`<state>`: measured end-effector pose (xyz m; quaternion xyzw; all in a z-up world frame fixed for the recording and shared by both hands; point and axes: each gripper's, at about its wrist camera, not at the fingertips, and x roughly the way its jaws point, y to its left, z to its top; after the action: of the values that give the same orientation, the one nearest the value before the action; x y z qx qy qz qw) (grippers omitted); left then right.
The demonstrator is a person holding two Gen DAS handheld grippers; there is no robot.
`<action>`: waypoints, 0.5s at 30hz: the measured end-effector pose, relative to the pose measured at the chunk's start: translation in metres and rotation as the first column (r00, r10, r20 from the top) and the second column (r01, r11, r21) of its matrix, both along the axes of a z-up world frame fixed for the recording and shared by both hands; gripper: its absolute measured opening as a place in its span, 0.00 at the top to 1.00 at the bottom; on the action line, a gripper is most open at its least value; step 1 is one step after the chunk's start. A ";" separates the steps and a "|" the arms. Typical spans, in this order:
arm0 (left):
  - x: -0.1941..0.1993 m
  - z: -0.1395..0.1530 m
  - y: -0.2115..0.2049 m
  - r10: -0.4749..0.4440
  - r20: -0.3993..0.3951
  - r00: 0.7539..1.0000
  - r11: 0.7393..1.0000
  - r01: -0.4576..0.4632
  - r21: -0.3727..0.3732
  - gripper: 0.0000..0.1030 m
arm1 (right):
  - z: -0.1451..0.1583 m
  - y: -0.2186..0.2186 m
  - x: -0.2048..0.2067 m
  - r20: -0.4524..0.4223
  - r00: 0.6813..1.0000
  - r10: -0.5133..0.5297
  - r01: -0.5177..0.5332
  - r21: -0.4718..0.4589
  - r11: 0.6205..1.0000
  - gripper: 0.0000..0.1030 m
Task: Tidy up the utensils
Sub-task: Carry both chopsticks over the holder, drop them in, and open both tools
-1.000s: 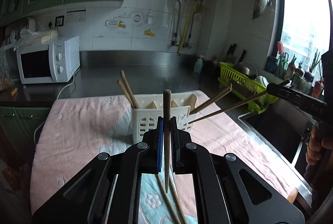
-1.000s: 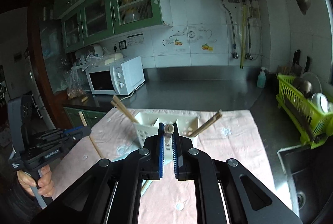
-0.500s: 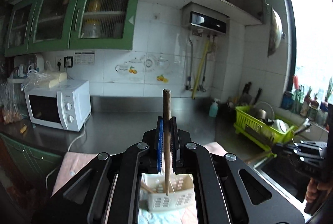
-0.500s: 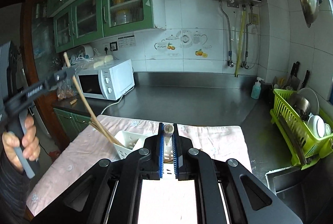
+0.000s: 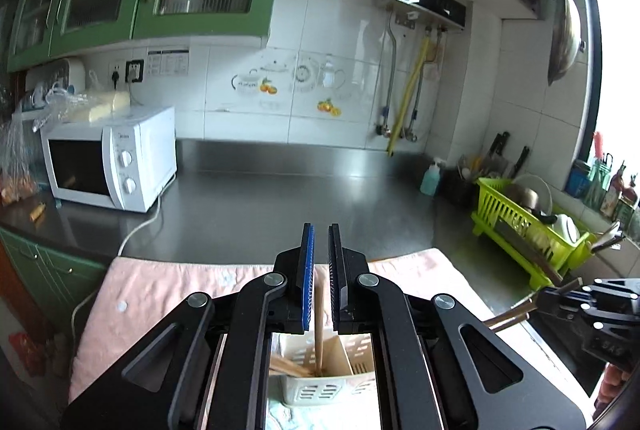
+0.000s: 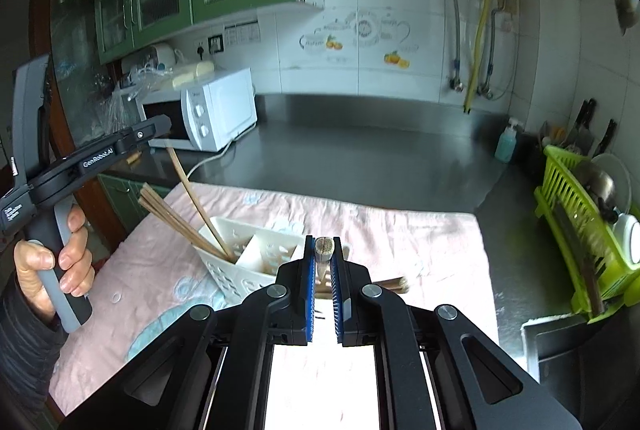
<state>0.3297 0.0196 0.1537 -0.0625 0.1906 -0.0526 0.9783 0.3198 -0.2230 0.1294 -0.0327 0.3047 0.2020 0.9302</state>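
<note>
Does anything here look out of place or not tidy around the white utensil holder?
Yes. Chopsticks lie flat on the pink cloth beside the white utensil holder, not inside it. The chopsticks in the holder lean far out to one side. Nothing looks spilled or damaged.

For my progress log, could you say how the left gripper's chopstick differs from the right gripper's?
The left chopstick stands with its tip in the holder; the right chopstick is outside it. The left gripper has its fingers apart around its stick; the right gripper clamps its own. Both are wooden.
</note>
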 end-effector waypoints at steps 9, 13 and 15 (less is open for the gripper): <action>-0.025 -0.003 0.001 -0.024 0.021 0.999 1.000 0.024 0.009 0.68 | -0.005 0.005 -0.006 0.024 1.000 -0.015 0.015 0.013 1.000 0.76; -0.053 -0.004 0.002 -0.028 0.033 0.999 0.999 0.027 0.019 0.51 | -0.003 0.001 -0.032 0.056 0.998 -0.032 0.030 0.030 0.999 0.71; -0.070 -0.007 0.004 -0.026 0.033 0.999 0.999 0.025 0.025 0.43 | -0.008 0.000 -0.051 0.065 0.998 -0.026 0.024 0.038 0.999 0.66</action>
<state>0.2602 0.0239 0.1471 -0.0473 0.1757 -0.0637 0.9813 0.2688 -0.2231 0.1217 -0.0182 0.2707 0.1949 0.9425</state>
